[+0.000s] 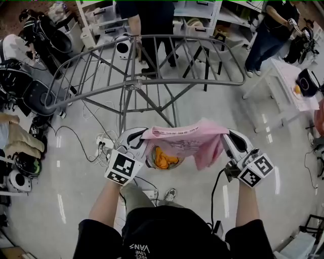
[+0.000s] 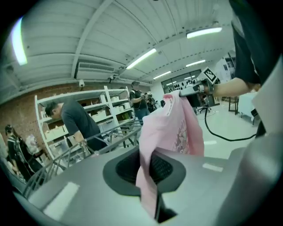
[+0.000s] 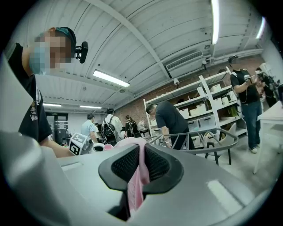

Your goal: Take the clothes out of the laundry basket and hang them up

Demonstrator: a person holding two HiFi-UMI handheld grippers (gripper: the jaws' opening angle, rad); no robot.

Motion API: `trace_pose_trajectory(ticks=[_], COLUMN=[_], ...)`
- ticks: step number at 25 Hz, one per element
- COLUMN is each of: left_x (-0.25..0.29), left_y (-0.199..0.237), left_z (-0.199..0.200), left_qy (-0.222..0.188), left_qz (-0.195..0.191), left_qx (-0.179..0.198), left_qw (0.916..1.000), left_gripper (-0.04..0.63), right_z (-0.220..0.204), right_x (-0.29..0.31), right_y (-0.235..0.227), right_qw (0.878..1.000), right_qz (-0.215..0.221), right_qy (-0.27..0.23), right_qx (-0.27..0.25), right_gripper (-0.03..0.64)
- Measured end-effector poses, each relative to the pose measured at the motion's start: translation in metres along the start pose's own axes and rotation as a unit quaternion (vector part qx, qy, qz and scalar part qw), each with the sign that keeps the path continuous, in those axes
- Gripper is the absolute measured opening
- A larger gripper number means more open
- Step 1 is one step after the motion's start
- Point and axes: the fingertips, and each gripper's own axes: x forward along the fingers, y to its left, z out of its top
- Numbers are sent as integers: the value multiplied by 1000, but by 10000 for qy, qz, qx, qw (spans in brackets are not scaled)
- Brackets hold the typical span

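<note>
A pink garment with a printed front hangs stretched between my two grippers at chest height. My left gripper is shut on its left edge; in the left gripper view the pink cloth runs out from between the closed jaws. My right gripper is shut on the other edge, where a pink fold is pinched in the pads. Below the garment stands the laundry basket with orange clothing inside. The grey drying rack stands just beyond.
Several people stand behind the rack near white shelving. A white table is at the right. Bags and gear crowd the left side. Cables and a power strip lie on the floor by the rack's foot.
</note>
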Motion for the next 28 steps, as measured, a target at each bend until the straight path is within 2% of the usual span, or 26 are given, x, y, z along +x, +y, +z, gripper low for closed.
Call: trace_pose_trajectory(ticks=[6,10,16,21,28], left_x=[-1,-7,-24,-36,-42], left_y=[20,33,53,85,150], left_z=[55,67,78,97,132], left_qy=[-57,5,-21,-316,-884], left_qz=[412,611,674,738,997], left_qx=[409,400,284,315,358], left_qw=[9983,9973,9973,9963,9904], left_gripper=[20,20,19,20,20], right_z=[26,32,47,79,128], right_x=[-2,12,46,88,151], right_y=[-22,-28,-28,-25,-22], right_qw=[9999,9999,9998,9985,9945], right_qz=[36,-2,78,87,-61], right_qy=[-121,-83,-45,-89,-346], right_qx=[-39,-78,-151,-531,-985], right_gripper=[38,38,38,38,38])
